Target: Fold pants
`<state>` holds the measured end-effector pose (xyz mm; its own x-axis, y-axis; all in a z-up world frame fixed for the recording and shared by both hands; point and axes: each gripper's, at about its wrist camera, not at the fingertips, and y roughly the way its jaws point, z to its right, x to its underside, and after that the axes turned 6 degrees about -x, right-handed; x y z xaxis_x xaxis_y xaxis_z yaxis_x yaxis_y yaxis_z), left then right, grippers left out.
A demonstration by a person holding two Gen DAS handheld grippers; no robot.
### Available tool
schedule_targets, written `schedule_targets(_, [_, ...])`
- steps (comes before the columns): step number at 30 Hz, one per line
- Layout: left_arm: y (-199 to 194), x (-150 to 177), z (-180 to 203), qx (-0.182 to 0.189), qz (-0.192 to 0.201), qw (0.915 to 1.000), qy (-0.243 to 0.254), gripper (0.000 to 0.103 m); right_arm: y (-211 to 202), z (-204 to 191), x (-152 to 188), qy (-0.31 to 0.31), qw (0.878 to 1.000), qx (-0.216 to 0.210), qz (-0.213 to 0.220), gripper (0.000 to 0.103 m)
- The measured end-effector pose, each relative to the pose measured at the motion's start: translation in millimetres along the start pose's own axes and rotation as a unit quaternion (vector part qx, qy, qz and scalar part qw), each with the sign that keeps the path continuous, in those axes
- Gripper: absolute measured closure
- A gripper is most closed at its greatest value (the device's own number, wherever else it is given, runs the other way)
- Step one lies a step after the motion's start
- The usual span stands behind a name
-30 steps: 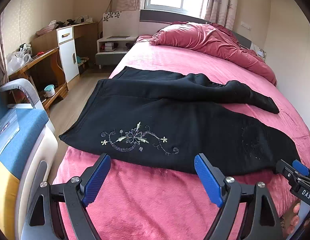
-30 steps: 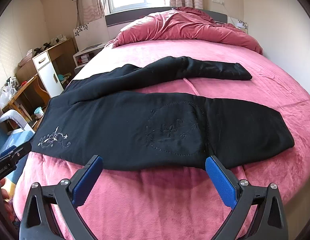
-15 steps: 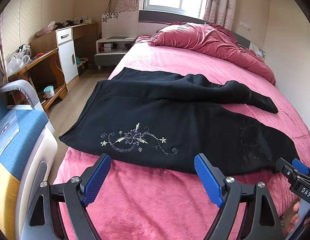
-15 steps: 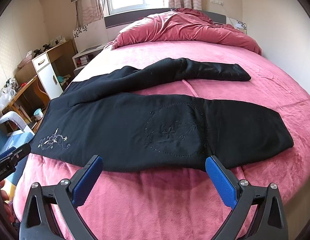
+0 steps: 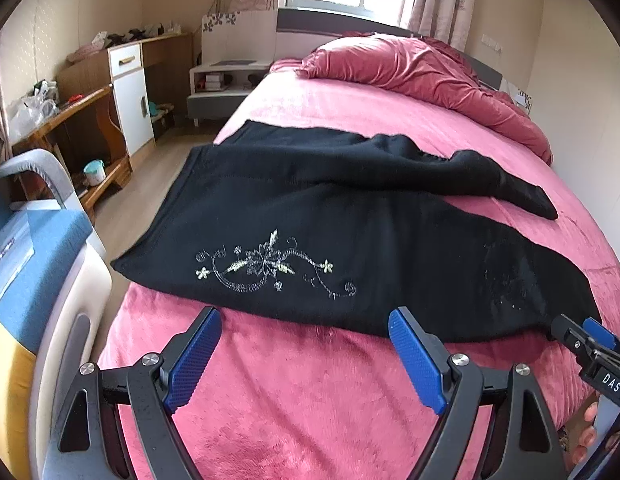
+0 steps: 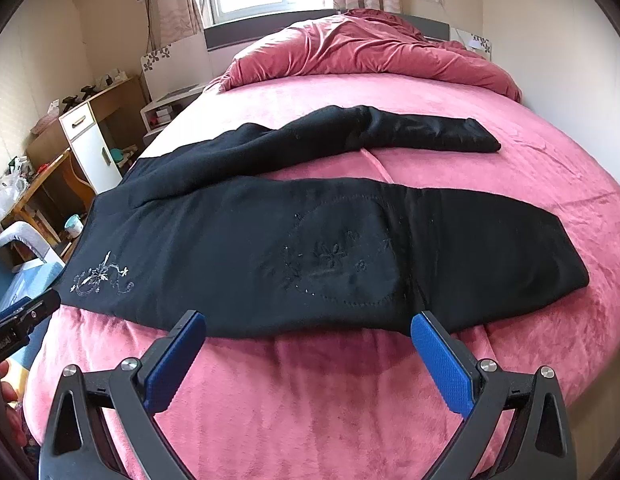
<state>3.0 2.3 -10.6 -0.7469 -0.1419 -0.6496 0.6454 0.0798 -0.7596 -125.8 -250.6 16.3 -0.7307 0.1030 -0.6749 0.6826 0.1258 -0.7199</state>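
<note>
Black pants (image 5: pixel 349 216) with pale flower embroidery near the waist lie spread across the pink bed, waist at the left, both legs running right. They also show in the right wrist view (image 6: pixel 310 232). My left gripper (image 5: pixel 306 352) is open and empty, just short of the near edge of the pants by the embroidery. My right gripper (image 6: pixel 310 356) is open and empty, just short of the near leg's edge around the knee. The right gripper's tip (image 5: pixel 585 340) shows at the right edge of the left wrist view.
A crumpled pink duvet (image 6: pixel 365 52) lies at the head of the bed. A blue and white chair (image 5: pixel 38 264) stands close at the left. A wooden desk and white cabinet (image 5: pixel 130 92) line the left wall. A wall runs along the right.
Both grippers have crept slightly closer to the pants' near edge. The pants have not moved.
</note>
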Motion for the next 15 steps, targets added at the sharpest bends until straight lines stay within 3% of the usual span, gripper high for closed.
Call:
schedule_targets(2, [6, 0, -3, 0.000, -0.009, 1.0000, 0.002, 0.014, 1, 4, 1, 0.006, 1.000, -0.004, -0.005, 0.000])
schedule_targets(4, [15, 1, -9, 0.011, -0.027, 0.9996, -0.003, 0.002, 1, 11, 0, 0.011, 1.000, -0.004, -0.007, 0.000])
schedule_targets(6, [24, 0, -18, 0.029, -0.030, 0.9990, -0.013, 0.001, -1, 22, -2, 0.023, 1.000, -0.009, -0.010, 0.000])
schedule_targets(10, [48, 0, -44, 0.053, -0.072, 0.9943, -0.057, 0.001, -8, 77, 0, 0.108, 0.994, -0.021, -0.018, 0.000])
schedule_targets(13, [63, -3, -69, 0.059, -0.095, 0.9902, -0.083, 0.001, -17, 142, 10, 0.216, 0.976, -0.016, -0.014, 0.001])
schedule_targets(15, [70, -4, -83, 0.044, -0.097, 0.9903, -0.090, 0.003, -23, 185, 21, 0.280, 0.960, -0.006, -0.006, 0.008])
